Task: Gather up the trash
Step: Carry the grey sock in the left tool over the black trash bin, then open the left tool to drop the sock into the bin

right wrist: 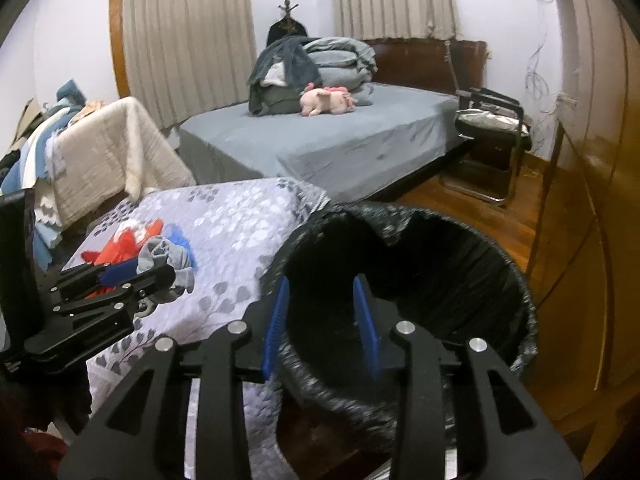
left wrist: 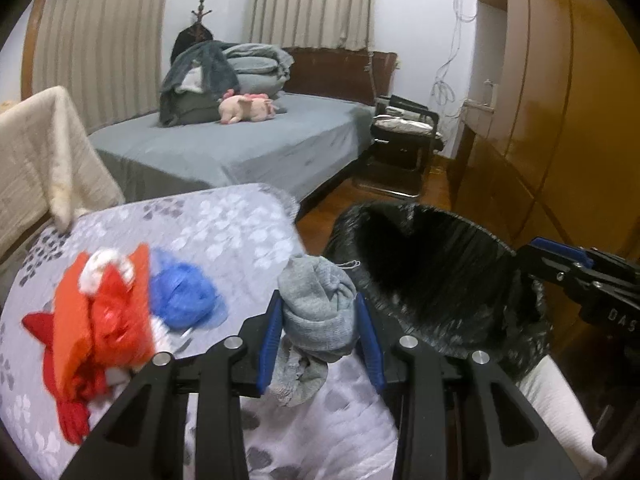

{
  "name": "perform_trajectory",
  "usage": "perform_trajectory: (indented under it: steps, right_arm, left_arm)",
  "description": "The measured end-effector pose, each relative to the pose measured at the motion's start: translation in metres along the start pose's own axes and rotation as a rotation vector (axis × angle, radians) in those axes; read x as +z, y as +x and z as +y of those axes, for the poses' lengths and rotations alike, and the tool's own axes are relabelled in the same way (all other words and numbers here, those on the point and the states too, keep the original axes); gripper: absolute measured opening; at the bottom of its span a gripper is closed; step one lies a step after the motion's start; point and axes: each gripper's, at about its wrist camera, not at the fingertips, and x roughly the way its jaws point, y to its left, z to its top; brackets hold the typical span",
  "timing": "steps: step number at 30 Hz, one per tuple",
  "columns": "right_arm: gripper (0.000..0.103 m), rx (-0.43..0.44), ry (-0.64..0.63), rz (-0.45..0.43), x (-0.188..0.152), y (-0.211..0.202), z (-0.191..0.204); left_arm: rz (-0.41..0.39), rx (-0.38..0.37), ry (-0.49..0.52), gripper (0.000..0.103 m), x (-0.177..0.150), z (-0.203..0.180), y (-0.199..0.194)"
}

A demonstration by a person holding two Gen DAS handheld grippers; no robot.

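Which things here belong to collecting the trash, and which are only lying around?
Belong:
- left gripper holding grey crumpled sock
- black-lined trash bin
- red crumpled plastic bag
- blue crumpled bag

Lying around:
- pink plush pig
- folded grey blankets
- black metal chair

Both views are dim, lit by soft indoor light with a warm yellow cast on the wardrobe (left wrist: 560, 128) at the right. Fisheye distortion bows the curtains (right wrist: 188, 40) and blackens the frame corners. The red and orange trash (left wrist: 100, 320) at lower left is smeared by motion blur. The bin liner (right wrist: 420, 264) interior reads as near-featureless black.
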Motion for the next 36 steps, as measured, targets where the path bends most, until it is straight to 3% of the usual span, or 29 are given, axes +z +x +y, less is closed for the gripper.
perform_trajectory:
  steps: [14, 17, 18, 21, 24, 28, 32, 36]
  right_arm:
    - [0.042, -0.133, 0.091, -0.041, 0.007, 0.002, -0.072]
    - [0.045, -0.161, 0.113, -0.047, 0.007, 0.000, -0.086]
    - [0.046, -0.171, 0.119, -0.050, 0.006, -0.001, -0.091]
    - [0.048, -0.190, 0.134, -0.052, 0.004, -0.002, -0.101]
    - [0.051, -0.197, 0.142, -0.055, 0.004, -0.001, -0.105]
    - [0.070, -0.185, 0.135, -0.066, 0.007, 0.001, -0.096]
    - [0.090, -0.151, 0.111, -0.082, 0.015, 0.008, -0.072]
    - [0.095, -0.091, 0.084, -0.081, 0.025, 0.020, -0.043]
  left_arm:
    - [0.000, -0.159, 0.081, 0.037, 0.043, -0.081, 0.062]
    - [0.018, -0.192, 0.089, 0.044, 0.046, -0.093, 0.076]
    - [0.020, -0.203, 0.089, 0.054, 0.047, -0.096, 0.079]
    - [0.014, -0.220, 0.092, 0.068, 0.047, -0.099, 0.080]
    - [0.013, -0.203, 0.093, 0.071, 0.044, -0.092, 0.074]
    - [-0.001, -0.144, 0.048, 0.080, 0.043, -0.068, 0.060]
    - [-0.028, -0.045, 0.000, 0.089, 0.040, -0.030, 0.038]
    - [-0.063, 0.070, -0.044, 0.095, 0.036, 0.011, 0.012]
